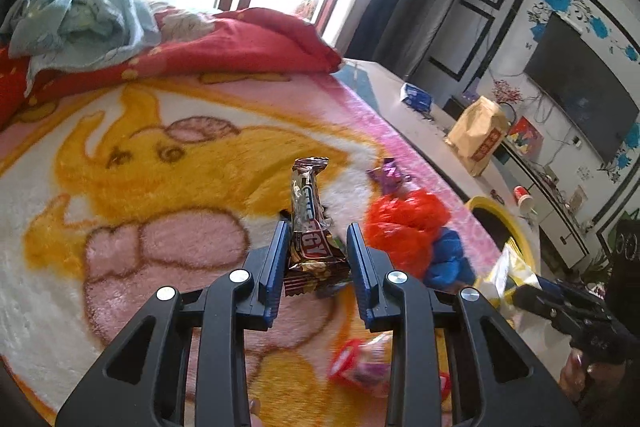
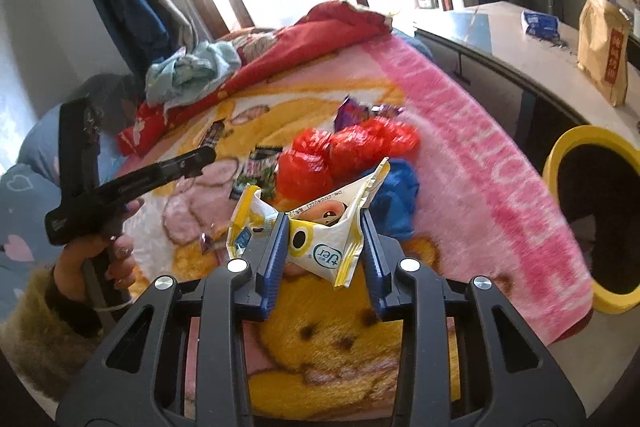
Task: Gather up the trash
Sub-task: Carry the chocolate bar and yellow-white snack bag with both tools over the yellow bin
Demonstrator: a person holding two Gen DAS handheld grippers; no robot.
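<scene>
Two grips at once. Left gripper (image 1: 318, 231) narrowed on a brown energy-bar wrapper (image 1: 310, 215), held above the cartoon blanket (image 1: 120, 155). Right gripper (image 2: 325, 223) pinches a yellow-white snack wrapper (image 2: 320, 243). Red plastic bag (image 2: 348, 147) lies ahead; yellow bin (image 2: 560, 155) beside bed.

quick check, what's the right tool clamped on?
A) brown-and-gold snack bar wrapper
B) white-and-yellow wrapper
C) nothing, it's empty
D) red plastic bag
B: in the right wrist view the right tool has a crumpled white-and-yellow wrapper pinched between its blue pads, lifted off the blanket; the brown-and-gold wrapper sits in the left tool instead, and the red plastic bag lies on the blanket.
</scene>
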